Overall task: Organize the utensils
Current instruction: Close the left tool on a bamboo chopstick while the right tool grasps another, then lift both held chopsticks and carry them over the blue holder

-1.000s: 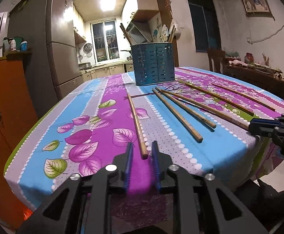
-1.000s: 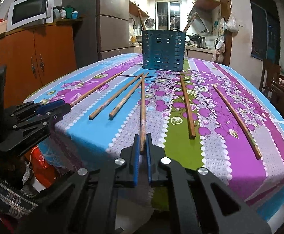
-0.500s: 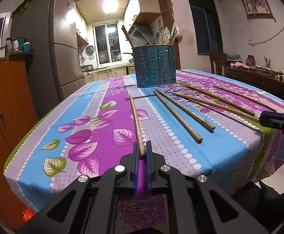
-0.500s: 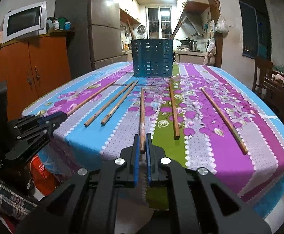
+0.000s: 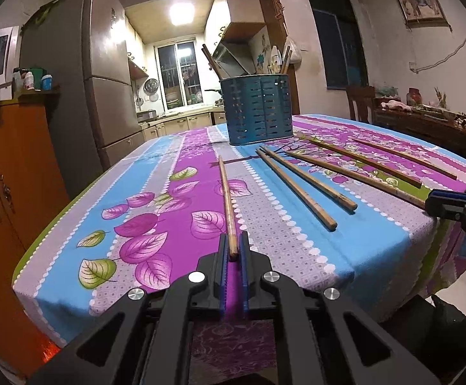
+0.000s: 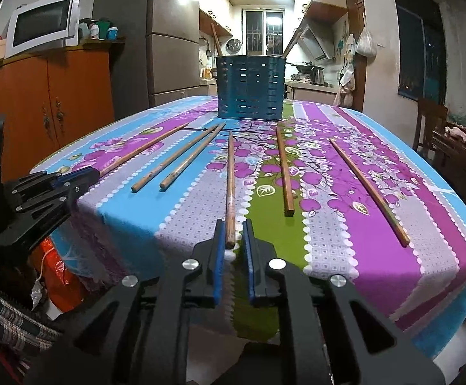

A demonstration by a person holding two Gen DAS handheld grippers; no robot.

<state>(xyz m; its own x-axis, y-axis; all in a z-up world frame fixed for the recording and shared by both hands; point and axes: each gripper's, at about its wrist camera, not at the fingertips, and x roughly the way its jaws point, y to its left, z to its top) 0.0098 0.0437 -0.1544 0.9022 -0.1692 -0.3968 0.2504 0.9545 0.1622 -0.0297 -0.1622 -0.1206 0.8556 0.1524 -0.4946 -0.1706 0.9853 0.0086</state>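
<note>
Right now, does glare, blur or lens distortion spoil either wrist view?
Left wrist view: ceiling lamp blown out, table edges bowed by the fisheye, chopsticks sharp. Right wrist view: glare on the fridge, dark vignetted corners, holder in focus.

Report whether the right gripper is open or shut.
Open: the right gripper has visible gaps between its fingers and the chopstick.

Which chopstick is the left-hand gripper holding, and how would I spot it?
Start at the blue slotted utensil holder on the floral tablecloth. Six chopsticks fan out from it toward the near edge. The leftmost chopstick lies alone on the purple leaf stripe, its near end between the left gripper fingers.
</note>
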